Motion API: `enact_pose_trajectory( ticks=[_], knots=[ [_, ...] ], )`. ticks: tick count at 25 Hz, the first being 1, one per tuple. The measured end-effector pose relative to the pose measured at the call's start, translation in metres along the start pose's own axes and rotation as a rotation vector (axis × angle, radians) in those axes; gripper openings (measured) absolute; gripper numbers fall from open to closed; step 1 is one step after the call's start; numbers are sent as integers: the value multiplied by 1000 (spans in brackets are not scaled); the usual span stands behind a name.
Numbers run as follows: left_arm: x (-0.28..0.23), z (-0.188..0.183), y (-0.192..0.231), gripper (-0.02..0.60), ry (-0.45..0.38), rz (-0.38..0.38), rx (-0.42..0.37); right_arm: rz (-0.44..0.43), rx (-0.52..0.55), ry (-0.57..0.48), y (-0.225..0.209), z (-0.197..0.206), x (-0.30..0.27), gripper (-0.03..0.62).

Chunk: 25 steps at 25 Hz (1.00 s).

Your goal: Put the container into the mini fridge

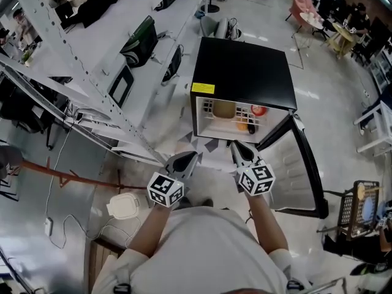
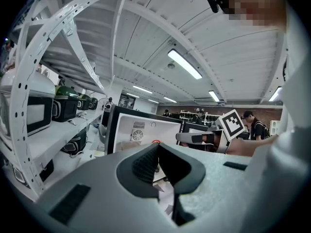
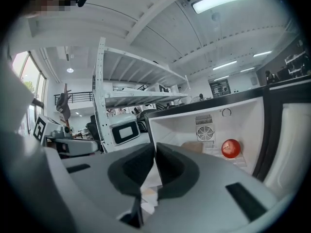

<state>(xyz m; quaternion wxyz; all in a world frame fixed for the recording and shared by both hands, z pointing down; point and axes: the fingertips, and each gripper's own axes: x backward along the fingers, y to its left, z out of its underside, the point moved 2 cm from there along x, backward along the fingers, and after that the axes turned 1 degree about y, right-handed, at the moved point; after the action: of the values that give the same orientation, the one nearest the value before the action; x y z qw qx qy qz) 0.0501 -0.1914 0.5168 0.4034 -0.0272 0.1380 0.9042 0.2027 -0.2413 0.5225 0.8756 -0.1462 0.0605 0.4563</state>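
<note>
Down on the floor in front of the person, the mini fridge is standing with its door hanging wide open to the right, leaving the white compartment free to reach into. A beige container is sitting on the shelf at the back left of that compartment. It is lying apart from a red round fruit to its right and a small orange item nearer the front. This is probably the task's container, already resting where it belongs.

Both tools are hovering just outside the opening. The left tongs are pressing pad to pad with nothing between them, and the right tongs are likewise sitting fully closed and gripping nothing. With neither carrying anything, the open door is likely what is waiting to be dealt with.

A white lidded box is lying on the floor off to the person's left, well apart from the fridge; whether it matters here I cannot tell.
</note>
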Motion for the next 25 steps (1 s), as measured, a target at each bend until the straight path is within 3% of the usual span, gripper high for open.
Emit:
enact_pose_trajectory(
  ticks=[11, 25],
  knots=[
    [17, -25, 11, 5, -8, 96, -60, -11, 9, -35, 31, -23, 33, 6],
    [23, -38, 21, 5, -28, 161, -64, 29, 14, -49, 45, -28, 34, 5]
  ],
)
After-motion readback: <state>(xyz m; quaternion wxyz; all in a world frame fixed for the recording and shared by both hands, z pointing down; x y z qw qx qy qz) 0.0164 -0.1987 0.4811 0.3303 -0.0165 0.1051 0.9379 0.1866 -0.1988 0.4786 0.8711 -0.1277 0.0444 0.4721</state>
